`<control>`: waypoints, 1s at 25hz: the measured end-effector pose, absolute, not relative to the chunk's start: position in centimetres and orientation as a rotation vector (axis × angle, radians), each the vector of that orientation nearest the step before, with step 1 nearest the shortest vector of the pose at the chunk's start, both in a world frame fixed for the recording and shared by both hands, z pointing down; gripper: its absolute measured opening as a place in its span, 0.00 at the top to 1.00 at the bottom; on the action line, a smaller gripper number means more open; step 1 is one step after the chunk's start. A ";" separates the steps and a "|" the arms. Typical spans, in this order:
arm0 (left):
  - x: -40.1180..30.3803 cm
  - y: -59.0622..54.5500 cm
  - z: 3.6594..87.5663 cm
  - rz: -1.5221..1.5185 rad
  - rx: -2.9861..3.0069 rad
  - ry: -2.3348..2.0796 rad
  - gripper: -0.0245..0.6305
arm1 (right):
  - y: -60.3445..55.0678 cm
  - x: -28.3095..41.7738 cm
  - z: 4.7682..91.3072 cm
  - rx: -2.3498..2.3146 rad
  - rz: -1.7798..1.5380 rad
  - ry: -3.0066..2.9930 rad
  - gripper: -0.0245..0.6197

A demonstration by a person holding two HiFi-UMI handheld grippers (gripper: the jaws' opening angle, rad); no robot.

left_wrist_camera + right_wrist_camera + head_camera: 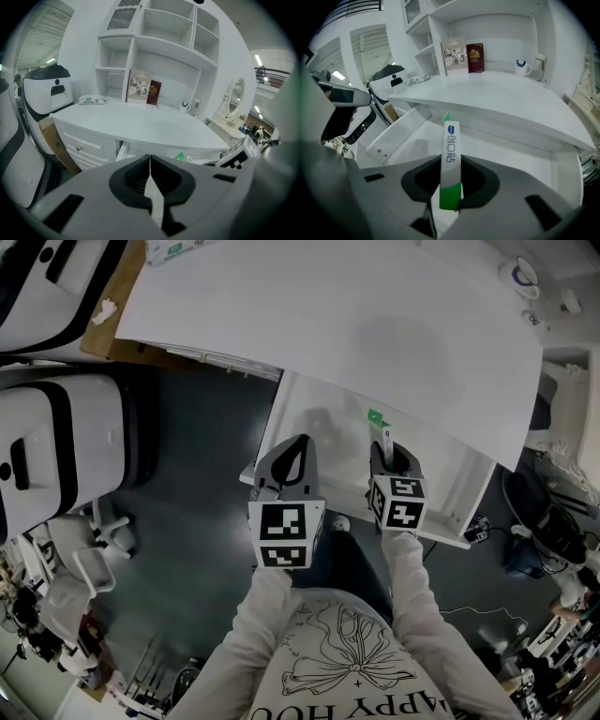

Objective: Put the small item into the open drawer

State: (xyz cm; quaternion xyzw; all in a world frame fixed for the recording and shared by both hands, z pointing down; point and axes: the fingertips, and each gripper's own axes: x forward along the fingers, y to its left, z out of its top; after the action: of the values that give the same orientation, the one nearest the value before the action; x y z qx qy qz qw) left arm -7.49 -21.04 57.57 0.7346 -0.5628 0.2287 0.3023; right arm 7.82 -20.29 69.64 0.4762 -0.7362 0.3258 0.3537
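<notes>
The small item (451, 164) is a slim white box with green ends and blue print. My right gripper (451, 190) is shut on its lower part, and the box stands up between the pads. In the head view the right gripper (386, 450) holds the box (383, 430) over the open white drawer (309, 418) under the desk. The drawer's left wall (393, 136) and bare floor (506, 154) lie below the box. My left gripper (298, 442) hangs over the drawer's front left part. In the left gripper view its jaws (150, 176) are shut with nothing between them.
The white desk top (356, 324) overhangs the drawer's back. Two books (461, 55), a mug (522, 67) and a tissue pack (91, 99) stand on the desk. A large white and black machine (66, 446) and a cardboard box (112, 324) are at the left.
</notes>
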 end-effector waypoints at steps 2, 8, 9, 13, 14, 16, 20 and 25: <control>-7.3 -21.0 57.7 0.610 1.950 -1.486 0.95 | -20.4 7.9 70.1 1.226 0.847 -1.897 0.82; -7.1 -20.5 57.9 0.617 1.952 -1.472 0.95 | -20.0 7.8 71.5 1.205 0.854 -1.876 0.82; -7.1 -20.4 57.9 0.617 1.952 -1.472 0.95 | -20.0 7.9 71.7 1.204 0.859 -1.871 0.82; -7.3 -20.2 58.2 0.622 1.946 -1.475 0.95 | -20.0 8.2 72.4 1.192 0.861 -1.850 0.82; -7.3 -20.1 58.2 0.623 1.944 -1.476 0.95 | -20.0 8.2 72.5 1.184 0.859 -1.845 0.82; -7.5 -19.9 58.3 0.625 1.940 -1.477 0.95 | -20.0 8.2 72.8 1.173 0.861 -1.833 0.82; -7.6 -19.7 58.4 0.624 1.936 -1.479 0.95 | -19.9 8.3 73.3 1.164 0.870 -1.817 0.82; -7.6 -19.6 58.3 0.621 1.934 -1.484 0.95 | -19.8 8.3 73.6 1.144 0.872 -1.807 0.82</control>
State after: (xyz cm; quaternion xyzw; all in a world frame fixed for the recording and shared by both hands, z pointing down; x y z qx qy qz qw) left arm -7.56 -19.56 58.32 0.7314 -0.5613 0.2350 0.3079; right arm 8.26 -19.78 73.59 0.4532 -0.7156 0.3452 0.4042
